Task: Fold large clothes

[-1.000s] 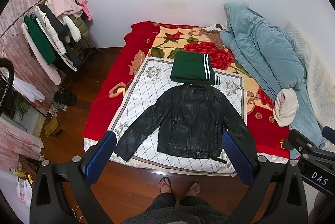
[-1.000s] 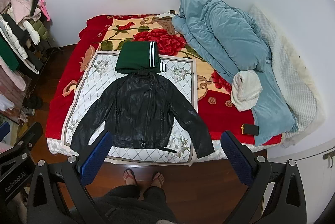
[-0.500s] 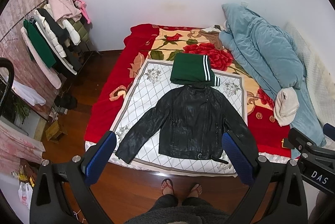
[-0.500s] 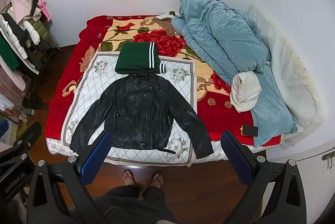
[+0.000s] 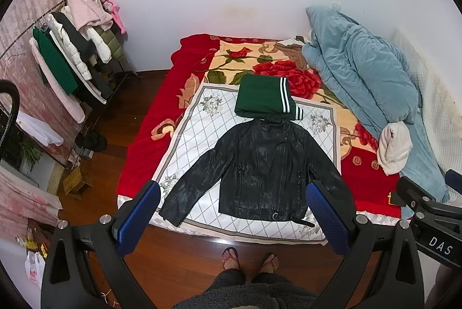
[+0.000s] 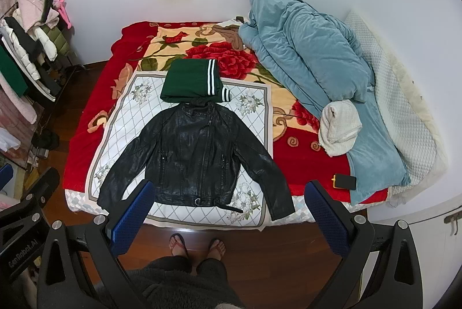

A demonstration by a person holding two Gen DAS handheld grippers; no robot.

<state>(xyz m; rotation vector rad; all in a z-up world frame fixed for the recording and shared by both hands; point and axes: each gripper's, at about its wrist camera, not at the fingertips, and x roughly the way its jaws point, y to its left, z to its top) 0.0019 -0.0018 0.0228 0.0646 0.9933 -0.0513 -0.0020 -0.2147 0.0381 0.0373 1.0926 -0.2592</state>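
Observation:
A black leather jacket [image 5: 260, 164] [image 6: 193, 153] lies face up on a white patterned cloth [image 5: 199, 133] [image 6: 121, 118] on the bed, both sleeves spread out and down. A folded green garment [image 5: 260, 99] [image 6: 187, 82] with white stripes lies just beyond its collar. My left gripper [image 5: 231, 211] is held high above the foot of the bed, open and empty. My right gripper [image 6: 228, 208] hovers beside it, also open and empty. Neither touches the jacket.
A crumpled blue duvet [image 5: 366, 72] [image 6: 314, 61] and a rolled white towel [image 6: 339, 127] fill the bed's right side. A phone [image 6: 343, 181] lies near the bed edge. A full clothes rack [image 5: 72, 58] stands at left. The person's feet [image 5: 248, 260] are on the wooden floor.
Both views have drifted slightly: the bed and jacket sit a little higher and further off in the left wrist view. The jacket and both grippers' openings are unchanged.

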